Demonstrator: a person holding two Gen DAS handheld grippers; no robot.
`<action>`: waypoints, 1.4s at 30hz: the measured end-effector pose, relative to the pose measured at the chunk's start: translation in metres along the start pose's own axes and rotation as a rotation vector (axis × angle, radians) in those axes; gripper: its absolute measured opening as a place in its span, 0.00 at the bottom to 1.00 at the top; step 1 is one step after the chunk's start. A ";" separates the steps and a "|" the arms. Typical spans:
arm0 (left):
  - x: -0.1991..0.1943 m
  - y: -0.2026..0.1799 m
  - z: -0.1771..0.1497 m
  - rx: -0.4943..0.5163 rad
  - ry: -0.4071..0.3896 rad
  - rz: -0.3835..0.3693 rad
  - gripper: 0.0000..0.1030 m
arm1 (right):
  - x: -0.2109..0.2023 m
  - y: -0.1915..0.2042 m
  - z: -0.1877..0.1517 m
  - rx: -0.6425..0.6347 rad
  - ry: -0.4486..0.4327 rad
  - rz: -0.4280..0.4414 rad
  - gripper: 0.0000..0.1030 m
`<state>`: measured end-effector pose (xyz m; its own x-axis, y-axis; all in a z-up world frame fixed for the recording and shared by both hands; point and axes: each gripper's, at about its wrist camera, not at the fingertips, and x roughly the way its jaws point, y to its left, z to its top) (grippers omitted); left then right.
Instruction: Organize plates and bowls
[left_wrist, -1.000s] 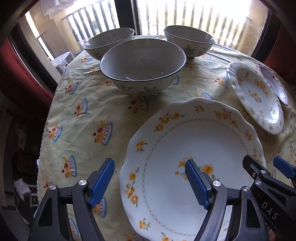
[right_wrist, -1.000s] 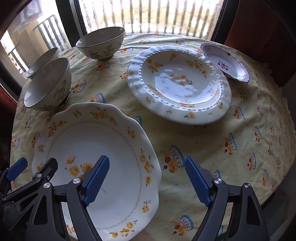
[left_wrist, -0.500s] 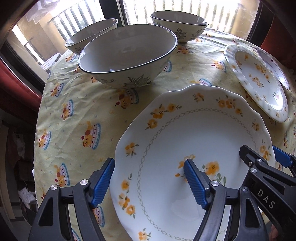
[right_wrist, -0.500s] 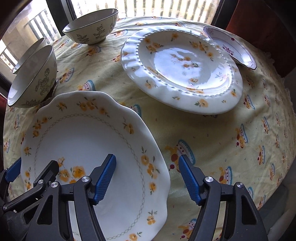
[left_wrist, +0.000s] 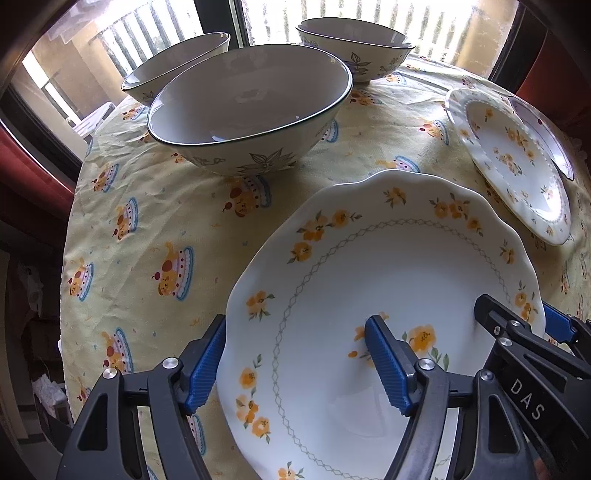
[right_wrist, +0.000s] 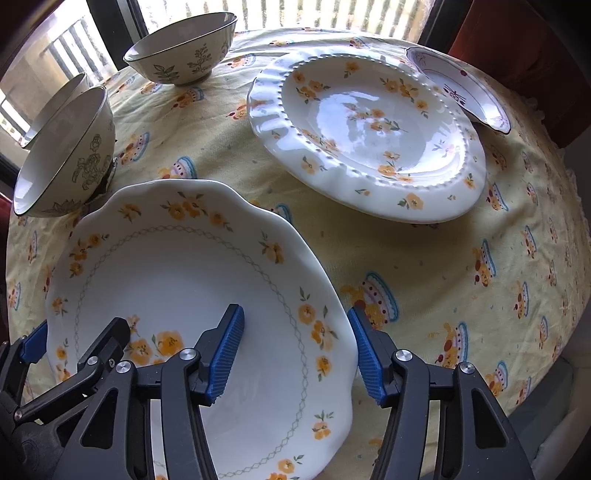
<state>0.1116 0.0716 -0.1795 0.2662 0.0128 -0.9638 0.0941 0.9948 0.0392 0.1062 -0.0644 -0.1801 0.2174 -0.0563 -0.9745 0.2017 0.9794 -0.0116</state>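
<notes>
The scalloped plate (right_wrist: 192, 280) with the yellow flowers lies in the lower left of the right wrist view and in the lower right of the left wrist view, on the yellow tablecloth (left_wrist: 147, 229). Both tongs are spread apart and grasp nothing. The left gripper (left_wrist: 295, 365) has one blue pad outside the left rim of this plate and the other pad over its white middle. The right gripper (right_wrist: 297, 354) stands the same way on the opposite rim, one pad inside and one pad just outside. So each rim sits between two pads, but I cannot tell if any pad already touches the porcelain.

I judge that the step in hand is to take this plate from both sides, most likely to put it on the beaded plate (right_wrist: 369, 129) in the upper right of the right wrist view. To do it well, both grippers should close at the same time and with equal force, because the glaze looks slippery and the rim is wavy. The outer pads need to go a little under the rim before closing. After this, lift the plate level.

The large bowl (left_wrist: 251, 110) is near, in the upper middle of the left wrist view, with two smaller bowls (left_wrist: 177, 62) behind, so the way upward should stay away from it
</notes>
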 end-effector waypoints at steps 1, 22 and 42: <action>-0.001 -0.002 -0.001 -0.006 0.007 0.000 0.72 | 0.000 -0.001 -0.001 -0.003 0.007 -0.001 0.60; -0.050 -0.110 -0.007 -0.123 -0.018 0.000 0.72 | -0.044 -0.109 0.012 -0.084 -0.042 0.018 0.60; -0.046 -0.242 0.007 -0.114 -0.043 -0.025 0.72 | -0.032 -0.250 0.037 -0.060 -0.056 -0.003 0.60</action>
<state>0.0836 -0.1710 -0.1425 0.3065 -0.0140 -0.9518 -0.0078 0.9998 -0.0172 0.0838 -0.3150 -0.1379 0.2704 -0.0688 -0.9603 0.1457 0.9889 -0.0298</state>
